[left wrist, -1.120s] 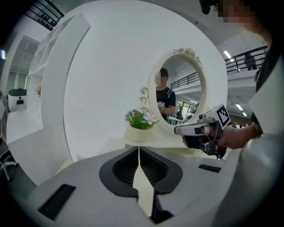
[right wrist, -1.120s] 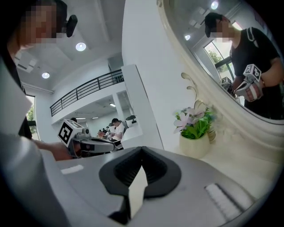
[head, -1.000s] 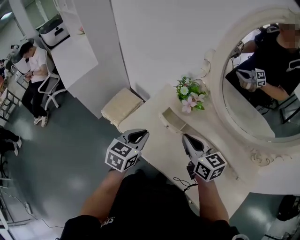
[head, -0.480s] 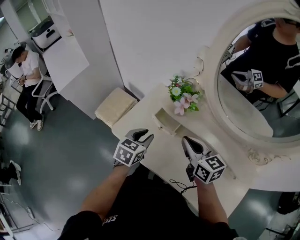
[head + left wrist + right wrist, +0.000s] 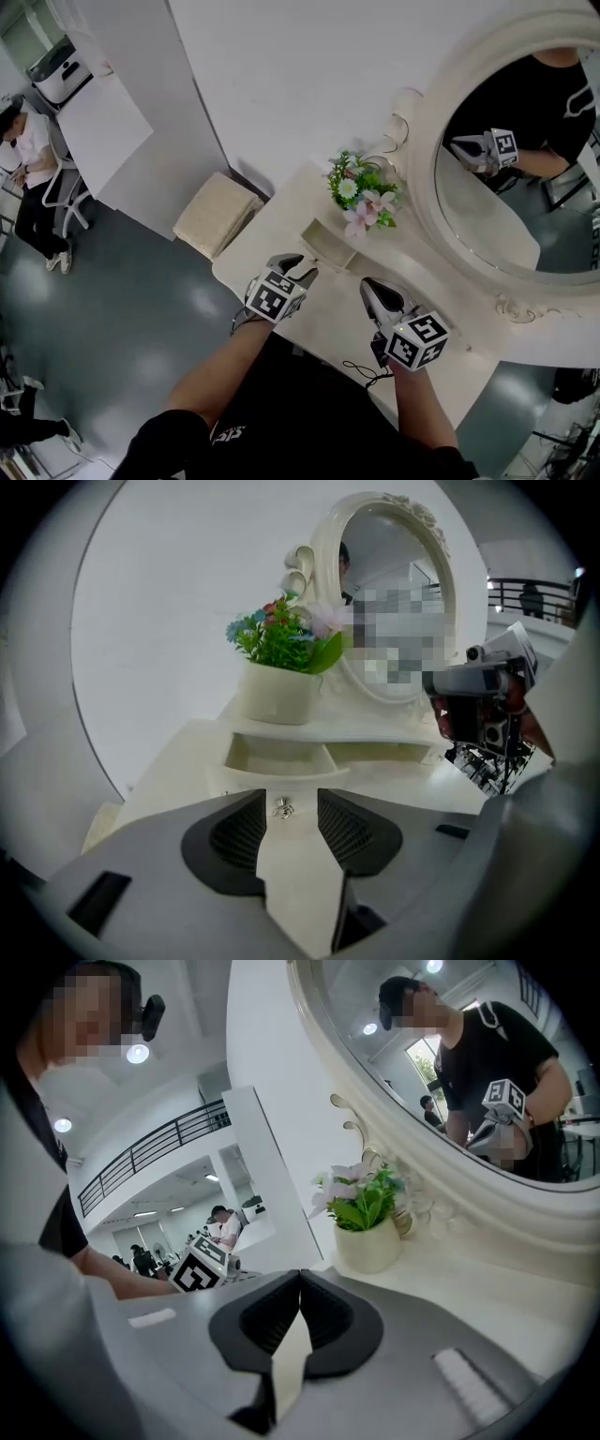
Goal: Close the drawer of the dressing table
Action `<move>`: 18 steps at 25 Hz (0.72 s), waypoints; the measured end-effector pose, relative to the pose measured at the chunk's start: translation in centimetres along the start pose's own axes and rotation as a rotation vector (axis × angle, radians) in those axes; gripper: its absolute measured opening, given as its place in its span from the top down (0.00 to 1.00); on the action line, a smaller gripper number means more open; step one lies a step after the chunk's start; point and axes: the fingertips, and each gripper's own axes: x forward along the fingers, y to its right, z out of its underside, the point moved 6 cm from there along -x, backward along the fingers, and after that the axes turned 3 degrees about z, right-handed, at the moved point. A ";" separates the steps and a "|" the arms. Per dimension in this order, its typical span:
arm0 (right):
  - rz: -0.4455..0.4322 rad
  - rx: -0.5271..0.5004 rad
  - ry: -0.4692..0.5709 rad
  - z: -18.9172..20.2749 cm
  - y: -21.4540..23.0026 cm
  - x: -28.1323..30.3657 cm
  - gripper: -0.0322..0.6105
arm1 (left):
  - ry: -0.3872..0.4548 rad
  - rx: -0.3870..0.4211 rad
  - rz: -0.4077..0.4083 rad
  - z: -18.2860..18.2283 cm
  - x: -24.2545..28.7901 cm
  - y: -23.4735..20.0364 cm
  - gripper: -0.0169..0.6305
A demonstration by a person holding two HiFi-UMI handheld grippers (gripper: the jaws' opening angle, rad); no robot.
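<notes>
Cream drawer (image 5: 281,772), open at twelve o'clock of the left gripper (image 5: 291,796), whose opening jaws touch nothing, is best pushed squarely on its knob (image 5: 282,807); right gripper (image 5: 300,1275) is closed, empty.

Bright, even indoor light leaves the white dressing table (image 5: 333,314) almost shadowless, while the grey floor (image 5: 141,323) shows soft glare patches. Both gripper views bend strongly and darken at their round edges, ceiling lamps (image 5: 138,1054) flaring, near foreground soft
</notes>
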 end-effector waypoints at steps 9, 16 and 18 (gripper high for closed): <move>0.067 0.029 -0.015 0.1 1.4 -0.4 0.93 | -0.095 -0.059 0.031 1.5 4.2 -0.7 0.71; 0.078 0.044 -0.021 0.3 2.1 -0.3 0.93 | -0.146 -0.098 0.017 2.5 6.0 -1.4 0.71; 0.079 0.046 -0.019 0.3 2.2 -0.3 0.93 | -0.148 -0.089 0.010 2.5 6.1 -1.4 0.75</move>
